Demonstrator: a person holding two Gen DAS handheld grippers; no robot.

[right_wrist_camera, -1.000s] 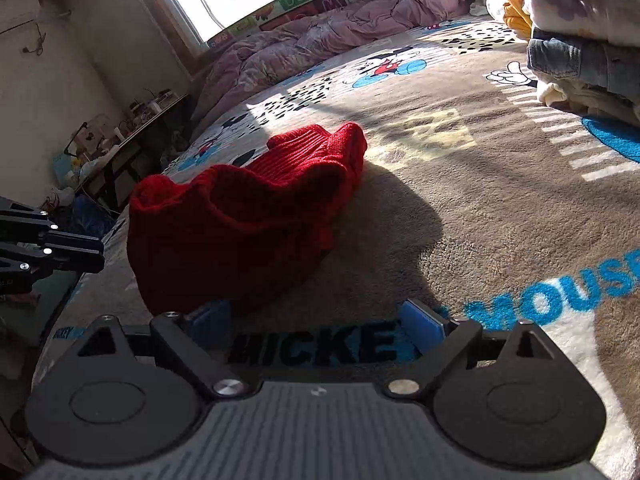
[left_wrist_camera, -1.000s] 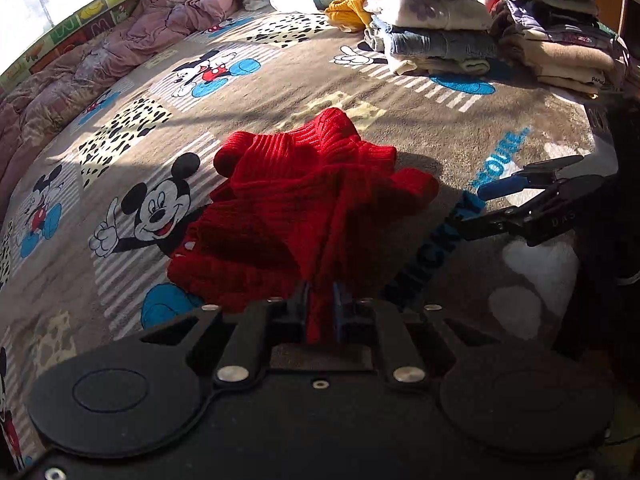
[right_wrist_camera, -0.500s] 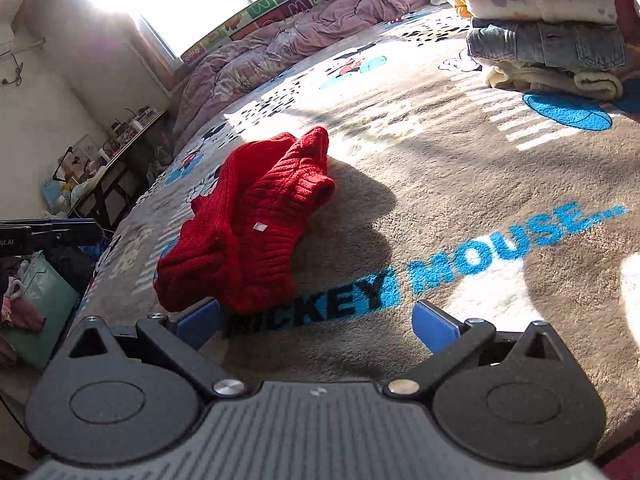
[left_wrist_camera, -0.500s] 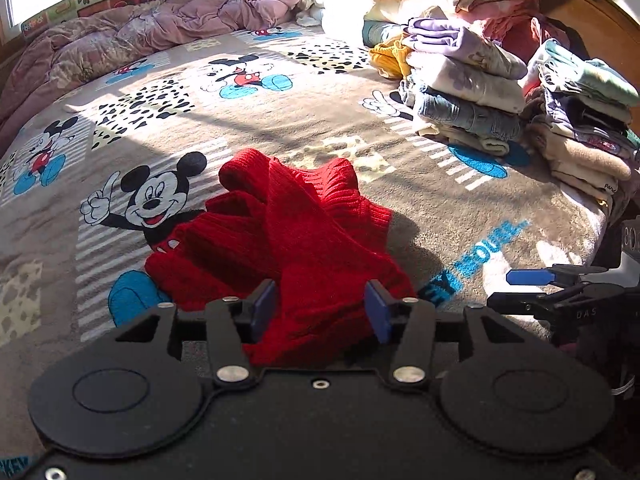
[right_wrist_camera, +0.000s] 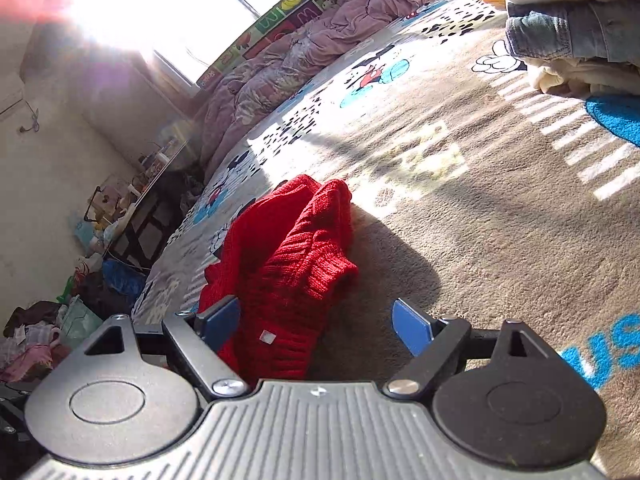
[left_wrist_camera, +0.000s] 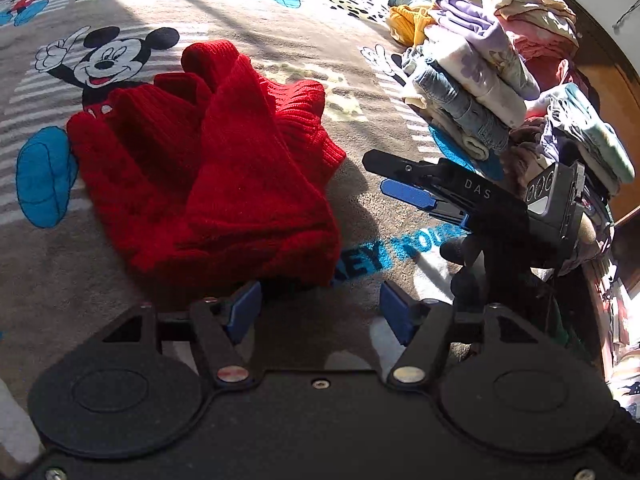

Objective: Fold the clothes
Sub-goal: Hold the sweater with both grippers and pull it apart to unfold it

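Observation:
A red knitted sweater (left_wrist_camera: 224, 168) lies crumpled in a heap on the Mickey Mouse blanket (left_wrist_camera: 160, 12). My left gripper (left_wrist_camera: 320, 312) is open and empty just in front of the heap's near edge. My right gripper (left_wrist_camera: 404, 184) shows in the left wrist view at the heap's right, open, a little above the blanket. In the right wrist view the sweater (right_wrist_camera: 288, 264) lies just beyond and between the open fingers of my right gripper (right_wrist_camera: 316, 324), with a white label showing.
Stacks of folded clothes (left_wrist_camera: 480, 68) stand at the back right of the bed. A rumpled pink duvet (right_wrist_camera: 304, 52) lies along the far side under the window. A cluttered table (right_wrist_camera: 132, 196) and bags stand beside the bed.
My left gripper let go of the sweater, opened wide and drew back. The sweater dropped into a heap. My right gripper moved in close to the sweater's right side.

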